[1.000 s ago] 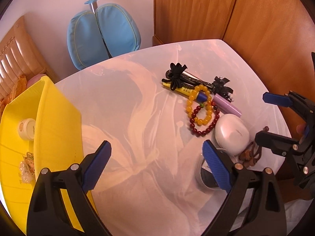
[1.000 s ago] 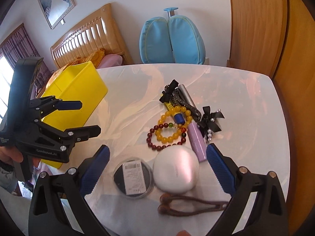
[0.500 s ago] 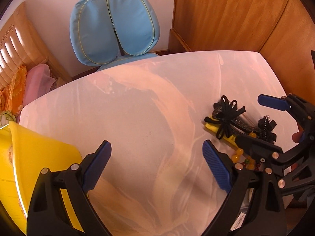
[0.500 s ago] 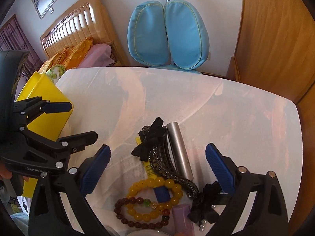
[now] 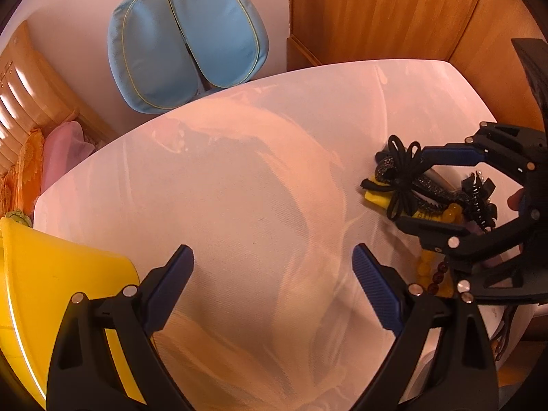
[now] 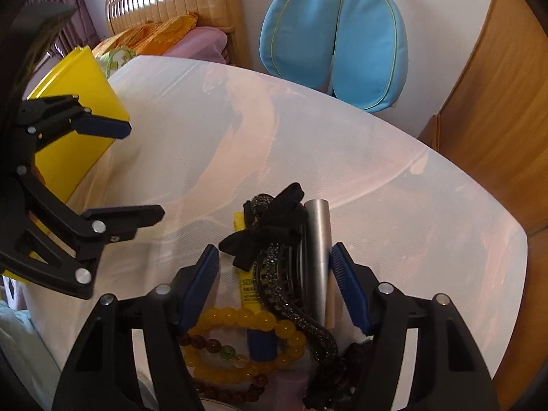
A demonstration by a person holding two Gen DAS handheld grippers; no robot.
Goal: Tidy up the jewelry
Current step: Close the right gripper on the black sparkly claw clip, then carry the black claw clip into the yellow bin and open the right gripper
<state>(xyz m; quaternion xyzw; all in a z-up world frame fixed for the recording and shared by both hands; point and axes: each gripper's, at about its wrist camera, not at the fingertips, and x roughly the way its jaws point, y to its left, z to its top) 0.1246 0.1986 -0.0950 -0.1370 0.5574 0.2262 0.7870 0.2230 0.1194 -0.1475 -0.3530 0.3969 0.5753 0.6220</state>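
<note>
White table (image 5: 239, 188), left claw (image 5: 272, 281) open over bare top, right claw (image 6: 275, 274) closing around hair clip (image 6: 274, 274), untouched.

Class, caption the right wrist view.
Right gripper, jaws closing, straddles black bow hair clip on white table.

1. Left gripper (image 5: 272, 281) points steeply down, its fingers spread wide with nothing between them.
2. Right gripper (image 6: 275, 279) also points steeply down; its fingers have just been closing, now half-narrowed, touching nothing yet.
</note>
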